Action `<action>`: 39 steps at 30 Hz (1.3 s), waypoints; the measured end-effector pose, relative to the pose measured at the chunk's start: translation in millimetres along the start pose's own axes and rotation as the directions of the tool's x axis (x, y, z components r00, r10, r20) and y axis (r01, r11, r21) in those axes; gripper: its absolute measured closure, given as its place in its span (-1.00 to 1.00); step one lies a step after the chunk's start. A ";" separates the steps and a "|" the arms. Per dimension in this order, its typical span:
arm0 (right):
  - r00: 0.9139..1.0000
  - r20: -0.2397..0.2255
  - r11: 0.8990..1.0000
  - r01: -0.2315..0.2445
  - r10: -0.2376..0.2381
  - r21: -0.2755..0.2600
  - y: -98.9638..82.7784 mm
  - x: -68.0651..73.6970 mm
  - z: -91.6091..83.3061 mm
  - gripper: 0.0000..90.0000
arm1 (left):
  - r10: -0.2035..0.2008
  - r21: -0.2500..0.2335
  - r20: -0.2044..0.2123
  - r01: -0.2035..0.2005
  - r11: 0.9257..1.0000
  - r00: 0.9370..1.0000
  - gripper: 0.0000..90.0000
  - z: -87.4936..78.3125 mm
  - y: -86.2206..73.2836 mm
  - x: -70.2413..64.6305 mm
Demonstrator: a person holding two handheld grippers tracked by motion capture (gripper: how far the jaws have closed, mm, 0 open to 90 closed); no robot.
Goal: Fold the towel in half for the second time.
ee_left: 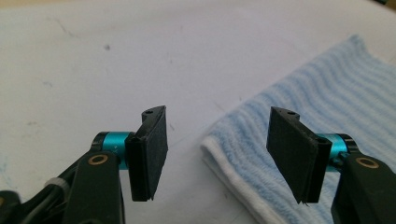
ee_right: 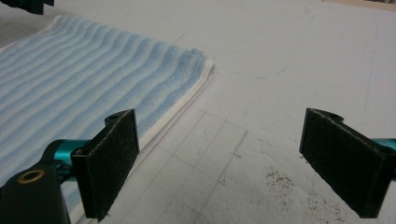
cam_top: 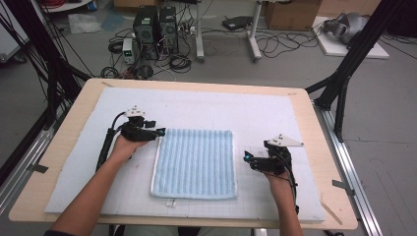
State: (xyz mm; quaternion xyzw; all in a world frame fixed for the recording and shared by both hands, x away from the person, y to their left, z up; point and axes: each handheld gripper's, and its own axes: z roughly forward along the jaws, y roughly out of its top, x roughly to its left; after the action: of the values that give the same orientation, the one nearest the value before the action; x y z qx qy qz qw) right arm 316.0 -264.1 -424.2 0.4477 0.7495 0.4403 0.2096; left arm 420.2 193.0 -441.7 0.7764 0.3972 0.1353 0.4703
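As the high view looks down on the counter (cam_top: pixel 314 123), a folded blue striped towel (cam_top: pixel 195 163) lies flat in the middle of the white mat (cam_top: pixel 255 113), with the left tool (cam_top: pixel 158 132) just at its far left corner and the right tool (cam_top: pixel 247 157) just beside its right edge, each held in a hand. In the left gripper view, the left tool (ee_left: pixel 219 154) stands wide with nothing between its jaws, the towel's white-hemmed corner (ee_left: pixel 233 154) lying beneath the gap. In the right gripper view, the right tool (ee_right: pixel 219 163) is also wide and empty, over bare mat (ee_right: pixel 280 56), with the towel (ee_right: pixel 93 84) edge beside its left jaw.
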 end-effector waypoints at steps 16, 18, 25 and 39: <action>1.000 -0.021 1.000 -0.003 0.004 0.018 -0.9 0.6 3.9 -0.76 | 0.135 0.101 -0.007 -0.133 0.986 0.991 0.90 17.4 0.7 -14.6; 1.000 -0.023 1.000 0.001 0.000 0.021 -1.0 -0.2 5.2 -0.76 | 0.125 0.097 -0.002 -0.124 0.988 0.992 0.90 17.1 0.0 -13.6; 0.999 -0.034 0.998 -0.037 0.038 0.042 -1.5 -1.7 14.1 -0.76 | 0.048 0.078 0.003 -0.048 0.996 0.999 0.91 15.8 -3.0 -10.8; 0.997 -0.080 0.989 0.010 0.001 0.145 26.0 -3.0 82.9 -0.64 | 0.031 0.071 0.012 -0.032 0.997 0.999 0.90 15.5 -4.1 -9.0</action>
State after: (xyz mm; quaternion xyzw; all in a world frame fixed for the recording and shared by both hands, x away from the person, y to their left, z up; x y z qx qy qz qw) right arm 388.9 -222.1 -445.9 0.4422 0.7883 0.4015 0.1474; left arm 421.4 177.6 -451.7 0.7996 0.3867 0.1241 0.4424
